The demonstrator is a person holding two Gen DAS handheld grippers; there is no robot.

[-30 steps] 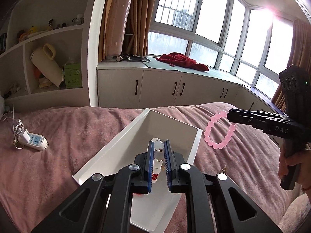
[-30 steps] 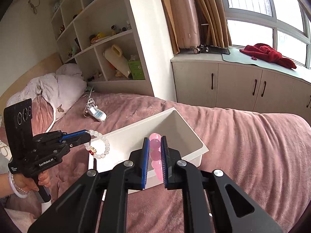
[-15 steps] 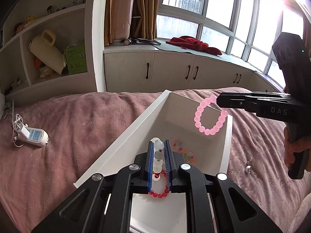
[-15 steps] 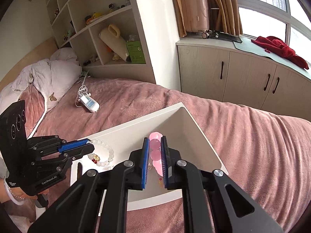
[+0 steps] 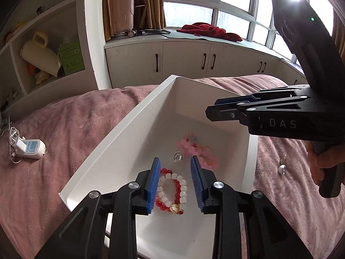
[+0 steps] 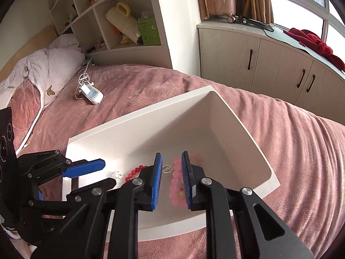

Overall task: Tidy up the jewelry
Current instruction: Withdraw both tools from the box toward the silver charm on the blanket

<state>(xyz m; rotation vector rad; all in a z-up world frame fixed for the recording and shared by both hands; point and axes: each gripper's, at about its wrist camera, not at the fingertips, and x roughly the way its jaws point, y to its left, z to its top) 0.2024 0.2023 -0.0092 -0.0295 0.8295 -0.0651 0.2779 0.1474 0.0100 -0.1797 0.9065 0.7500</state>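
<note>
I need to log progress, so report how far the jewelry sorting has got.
Done: the red-and-white bracelet, the pink bracelet and a silver pendant lie in the white bin. In hand: nothing; the left gripper and right gripper hang over the bin, jaws open. Left: an earring on the bedspread beside the bin.

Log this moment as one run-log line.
left hand-held gripper open over white bead bracelet | right hand-held gripper open over pink bracelet | both in white tray | earring on bed
</note>
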